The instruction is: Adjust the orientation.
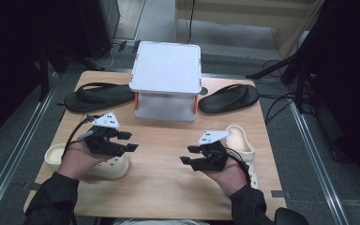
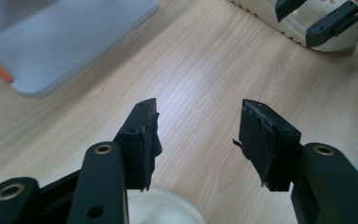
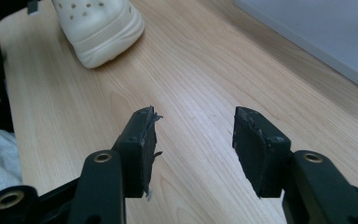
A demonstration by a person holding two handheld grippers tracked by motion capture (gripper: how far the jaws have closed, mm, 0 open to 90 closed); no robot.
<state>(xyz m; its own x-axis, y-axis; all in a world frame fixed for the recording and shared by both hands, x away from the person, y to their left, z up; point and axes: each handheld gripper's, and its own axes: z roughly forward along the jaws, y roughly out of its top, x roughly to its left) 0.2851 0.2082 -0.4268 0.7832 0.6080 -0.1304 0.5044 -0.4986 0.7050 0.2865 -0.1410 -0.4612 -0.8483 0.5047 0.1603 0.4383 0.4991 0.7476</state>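
Nearest the high camera, at 6 o'clock: 2 dark sleeves and 2 hands, each carrying a claw over the wooden bench [image 1: 168, 154].

Left claw [image 1: 130, 141] at about 8 o'clock of the bench, pointing toward 3 o'clock, jaws spread with only bare wood between them, as seen in the left gripper view [image 2: 198, 130]. Directly beneath that hand, a cream clog [image 1: 58, 157] lying on the bench, toe toward 9 o'clock, partly hidden by the hand.

Right claw [image 1: 189, 154] at about 4 o'clock, pointing toward 9 o'clock, jaws likewise spread and pinching nothing; in the right gripper view [image 3: 193, 135], wood grain alone between the torn black pads. Just beside that hand, toward 3 o'clock, a 2nd cream clog [image 1: 243, 140] lying lengthwise along the bench edge, not touched by the jaws.

Both claws facing each other, well apart, across the bare middle of the bench.

At 12 o'clock, a white 2-tier shelf with orange posts [image 1: 166, 79]. Flanking it, a black flip-flop [image 1: 98, 96] at 10 o'clock and another black flip-flop [image 1: 228, 98] at 2 o'clock.
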